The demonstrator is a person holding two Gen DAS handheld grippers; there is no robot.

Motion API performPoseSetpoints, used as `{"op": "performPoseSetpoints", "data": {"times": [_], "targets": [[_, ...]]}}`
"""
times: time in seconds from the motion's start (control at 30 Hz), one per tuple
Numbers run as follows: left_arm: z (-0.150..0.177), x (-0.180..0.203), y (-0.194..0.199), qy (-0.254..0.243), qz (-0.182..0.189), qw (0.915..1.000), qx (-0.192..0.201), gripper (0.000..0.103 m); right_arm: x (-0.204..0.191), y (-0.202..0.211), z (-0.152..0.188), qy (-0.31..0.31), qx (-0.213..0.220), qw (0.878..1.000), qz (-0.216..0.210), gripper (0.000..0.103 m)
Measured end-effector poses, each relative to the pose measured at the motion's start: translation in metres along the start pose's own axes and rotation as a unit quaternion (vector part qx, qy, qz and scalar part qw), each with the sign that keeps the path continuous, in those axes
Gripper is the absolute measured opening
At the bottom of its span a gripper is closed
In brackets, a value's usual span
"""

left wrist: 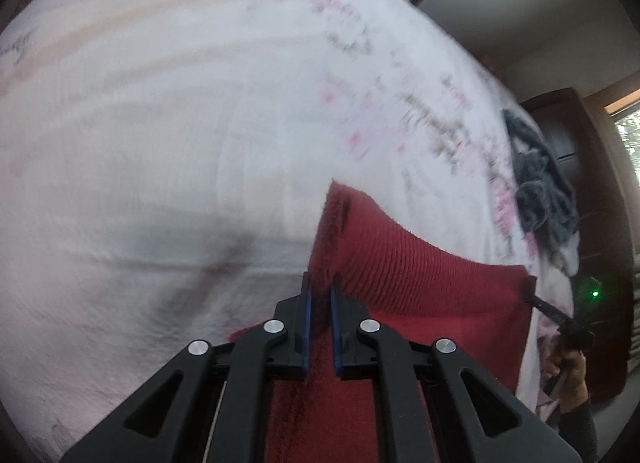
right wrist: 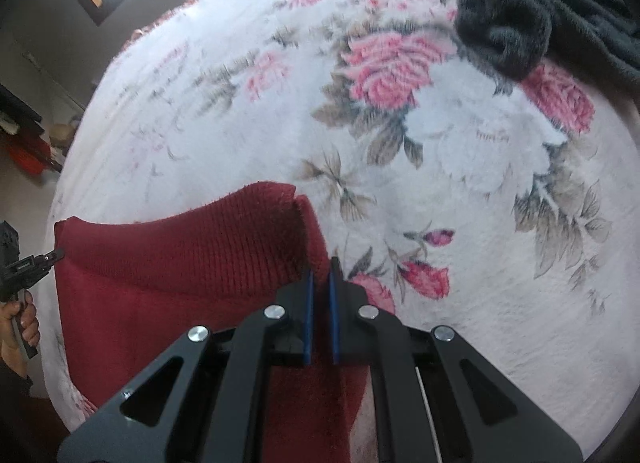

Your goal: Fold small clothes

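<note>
Both tongs point(left wrist: 321, 283) point(right wrist: 321, 267) clamped on red knit point(left wrist: 400, 283) point(right wrist: 180, 263) corners

The floral blanket point(left wrist: 200, 103) is motion-blurred, and the dark garment point(right wrist: 540, 3) is cut off by the edge.

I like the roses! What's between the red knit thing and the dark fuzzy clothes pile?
Just bare flowery blanket, best seen in the right wrist view. Nothing else lies between the red knit garment and the dark clothes pile.
</note>
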State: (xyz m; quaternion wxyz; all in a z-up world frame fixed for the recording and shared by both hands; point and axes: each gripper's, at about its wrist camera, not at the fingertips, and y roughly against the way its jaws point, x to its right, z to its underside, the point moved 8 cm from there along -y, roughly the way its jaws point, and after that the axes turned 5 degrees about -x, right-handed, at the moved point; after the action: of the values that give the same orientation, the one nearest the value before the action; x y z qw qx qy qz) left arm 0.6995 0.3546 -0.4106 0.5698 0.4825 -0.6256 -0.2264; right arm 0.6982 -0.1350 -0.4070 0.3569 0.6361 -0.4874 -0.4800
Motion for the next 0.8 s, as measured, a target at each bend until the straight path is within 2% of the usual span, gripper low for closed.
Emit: {"op": "performPoseSetpoints", "data": {"times": [0.1,0.2,0.5,0.57,0.6,0.63,0.67,0.7,0.73,0.8], "targets": [[-0.013,0.007,0.004,-0.012,-0.002,0.9999,0.007,0.007,-0.002,0.004,-0.011,-0.002,0.007,1.000,0.000,0.005],[-0.021,-0.001,-0.010,-0.006,-0.017,0.9998,-0.008,0.007,-0.004,-0.006,-0.019,0.001,0.002,1.000,0.005,0.005],[-0.009,-0.045,-0.073,0.031,-0.048,0.9964,-0.063,0.008,0.013,-0.061,-0.016,-0.020,-0.031,0.999,0.014,0.005],[-0.005,-0.045,-0.076,0.026,-0.050,0.9962,-0.065,0.012,0.019,-0.076,-0.010,-0.031,-0.041,0.999,0.003,0.006],[-0.006,-0.045,-0.073,0.024,-0.055,0.9963,-0.061,0.014,0.021,-0.076,-0.009,-0.039,-0.036,0.999,-0.005,0.007],[-0.009,-0.045,-0.060,0.025,-0.081,0.9956,-0.039,0.016,0.024,-0.070,-0.010,-0.051,-0.025,0.998,-0.012,0.015],[-0.013,-0.043,-0.039,0.023,-0.106,0.9941,-0.001,0.015,0.025,-0.059,-0.011,-0.059,-0.006,0.998,-0.011,0.020],[-0.015,-0.036,-0.024,0.014,-0.100,0.9945,0.026,0.015,0.022,-0.042,-0.012,-0.061,0.023,0.998,-0.023,0.020],[-0.014,-0.021,-0.013,-0.002,-0.069,0.9967,0.042,0.015,0.017,-0.028,-0.011,-0.066,0.043,0.995,-0.058,0.020],[-0.004,0.008,-0.011,-0.035,-0.001,0.9989,0.031,0.017,0.006,-0.024,-0.001,-0.065,0.033,0.992,-0.104,0.020]]}}
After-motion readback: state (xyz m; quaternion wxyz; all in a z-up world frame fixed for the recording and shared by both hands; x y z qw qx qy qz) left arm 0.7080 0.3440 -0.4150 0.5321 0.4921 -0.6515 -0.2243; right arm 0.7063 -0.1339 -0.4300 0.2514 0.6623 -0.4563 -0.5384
